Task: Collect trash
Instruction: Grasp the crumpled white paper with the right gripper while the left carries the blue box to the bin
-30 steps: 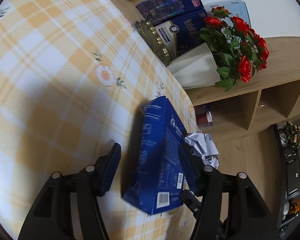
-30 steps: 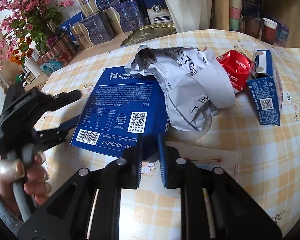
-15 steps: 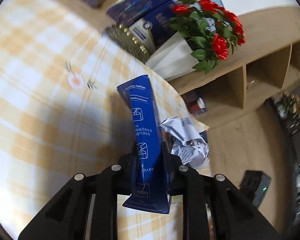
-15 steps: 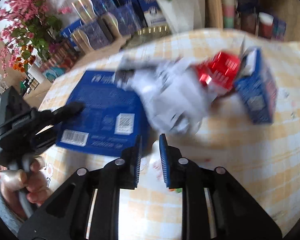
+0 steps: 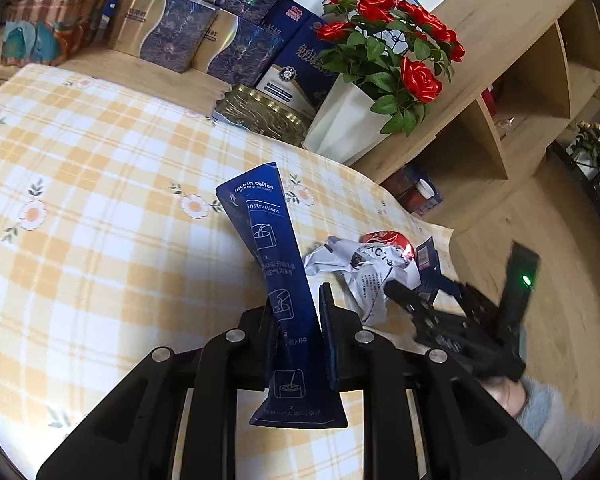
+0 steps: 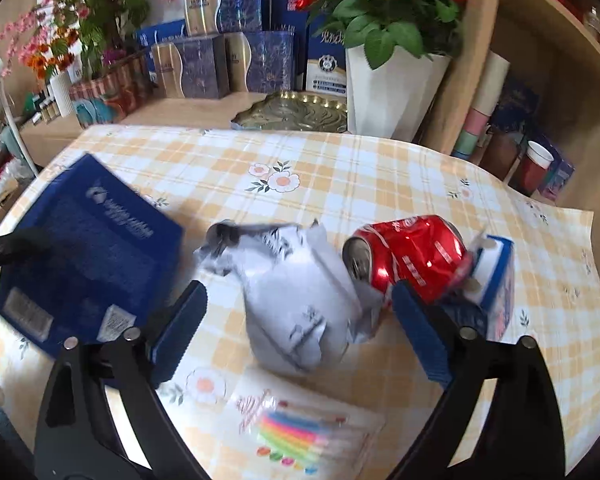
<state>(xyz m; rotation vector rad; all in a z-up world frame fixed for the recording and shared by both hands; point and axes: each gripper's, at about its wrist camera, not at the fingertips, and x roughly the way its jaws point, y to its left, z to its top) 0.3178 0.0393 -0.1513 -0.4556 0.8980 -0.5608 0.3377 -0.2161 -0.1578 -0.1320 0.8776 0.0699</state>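
Observation:
My left gripper (image 5: 296, 308) is shut on a flattened blue coffee box (image 5: 276, 264), held on edge above the checked tablecloth (image 5: 100, 200). In the right wrist view the same blue box (image 6: 88, 248) hangs at the left, blurred. My right gripper (image 6: 299, 290) points down at the table, its jaws opening wide. Crumpled white paper (image 6: 296, 280) lies between and just beyond its fingers, untouched. A crushed red can (image 6: 412, 252) lies to the right of the paper, against a small blue carton (image 6: 496, 276). The paper (image 5: 360, 272) and can (image 5: 386, 238) also show right of the held box.
A clear packet of coloured sticks (image 6: 296, 436) lies near the table's front edge. At the back stand a white vase of red roses (image 6: 392, 84), a gold tray (image 6: 296, 112) and several blue gift boxes (image 6: 204, 68). Wooden shelves (image 6: 540, 100) rise at the right.
My left gripper closed on the blue box, lifted it off the table and rolled it on edge. My right gripper went from shut to wide open and moved over the crumpled paper.

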